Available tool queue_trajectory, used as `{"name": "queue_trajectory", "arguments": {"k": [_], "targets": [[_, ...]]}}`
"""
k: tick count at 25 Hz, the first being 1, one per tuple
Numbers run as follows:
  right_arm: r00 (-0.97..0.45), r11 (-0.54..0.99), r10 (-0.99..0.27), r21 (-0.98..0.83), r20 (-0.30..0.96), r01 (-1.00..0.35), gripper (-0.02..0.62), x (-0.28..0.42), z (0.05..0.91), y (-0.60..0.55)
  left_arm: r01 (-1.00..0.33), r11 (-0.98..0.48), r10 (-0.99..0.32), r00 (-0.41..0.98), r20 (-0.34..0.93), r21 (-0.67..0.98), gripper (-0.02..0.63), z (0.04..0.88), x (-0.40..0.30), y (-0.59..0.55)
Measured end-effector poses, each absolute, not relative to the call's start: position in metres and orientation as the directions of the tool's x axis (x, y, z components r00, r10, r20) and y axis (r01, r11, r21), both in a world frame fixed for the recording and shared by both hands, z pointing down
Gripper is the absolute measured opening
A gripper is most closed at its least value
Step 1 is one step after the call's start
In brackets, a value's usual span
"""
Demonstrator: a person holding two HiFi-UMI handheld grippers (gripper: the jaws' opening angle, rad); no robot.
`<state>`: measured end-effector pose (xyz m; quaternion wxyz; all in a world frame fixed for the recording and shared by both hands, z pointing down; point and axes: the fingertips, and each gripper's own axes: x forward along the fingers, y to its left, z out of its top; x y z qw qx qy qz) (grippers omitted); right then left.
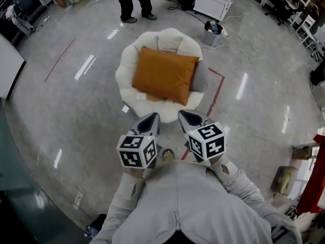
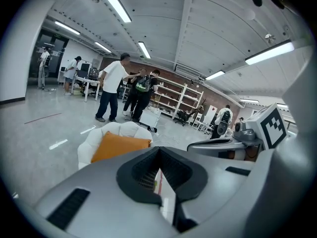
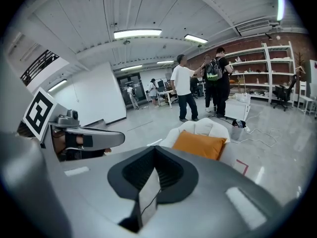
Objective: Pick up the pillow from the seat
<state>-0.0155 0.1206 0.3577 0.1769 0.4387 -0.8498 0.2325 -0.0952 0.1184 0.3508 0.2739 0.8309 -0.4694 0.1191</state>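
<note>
Pillow (image 1: 165, 75) grabbed yet?

> Nope. It's lying orange and flat on the white seat (image 1: 125, 80), out on the far side of me, nothing touching it. My left gripper (image 1: 149, 121) and right gripper (image 1: 189, 119) hang near my chest, jaws pressed together, empty.

So what's next?

> I'd call this the approach step. I need to reach out, spread the jaws, then pinch its near edge.
</note>
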Motion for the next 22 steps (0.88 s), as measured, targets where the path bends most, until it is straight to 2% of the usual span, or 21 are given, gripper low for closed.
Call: {"name": "queue_trajectory", "arguments": {"k": [9,22], "targets": [[-0.533,0.479,-0.658,-0.25,0.532,-0.841,0.0,-0.038,0.365,0.083,-0.834,-0.401,-0.696,0.547,0.465,0.38,0.005,0.36,-0.118,0.079],[-0.514,0.445,-0.646,-0.268,0.564,-0.854,0.0,-0.024,0.379,0.045,-0.83,-0.39,-0.665,0.553,0.501,0.399,0.006,0.38,-0.107,0.04]]}}
